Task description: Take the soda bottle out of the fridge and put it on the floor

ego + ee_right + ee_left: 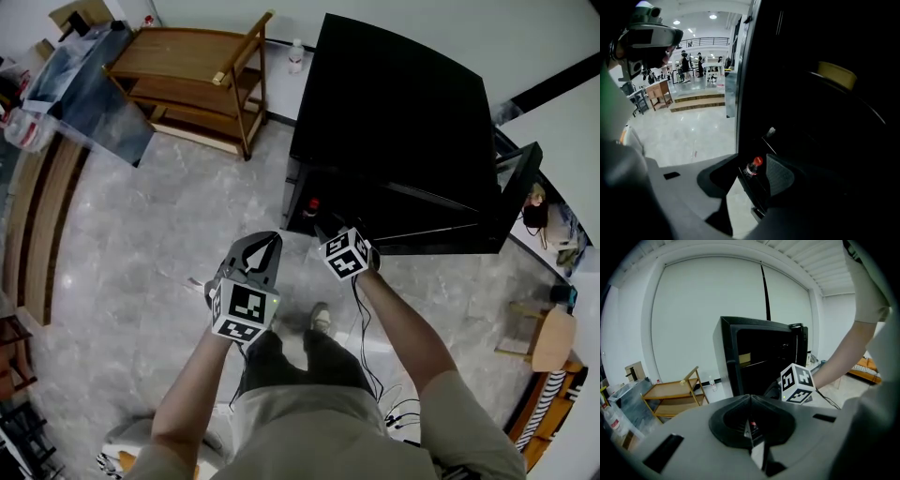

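Observation:
The black fridge [394, 112] stands open, with its door [517, 183] swung to the right. The soda bottle [310, 205], dark with a red cap, stands upright low in the fridge at its left front. In the right gripper view the bottle [753, 166] shows just ahead between the spread jaws of my right gripper [750, 177]; the pads do not touch it. In the head view my right gripper [324, 231] reaches to the fridge's lower opening, right beside the bottle. My left gripper [273, 240] hangs over the floor left of the fridge, shut and empty [750, 398].
A wooden shelf rack [197, 75] stands at the back left, and a clear water bottle [296, 56] sits by the wall. Cables [398, 412] trail on the grey floor behind my right arm. A wooden stool [551, 337] is at the right. My shoe [321, 319] is below the grippers.

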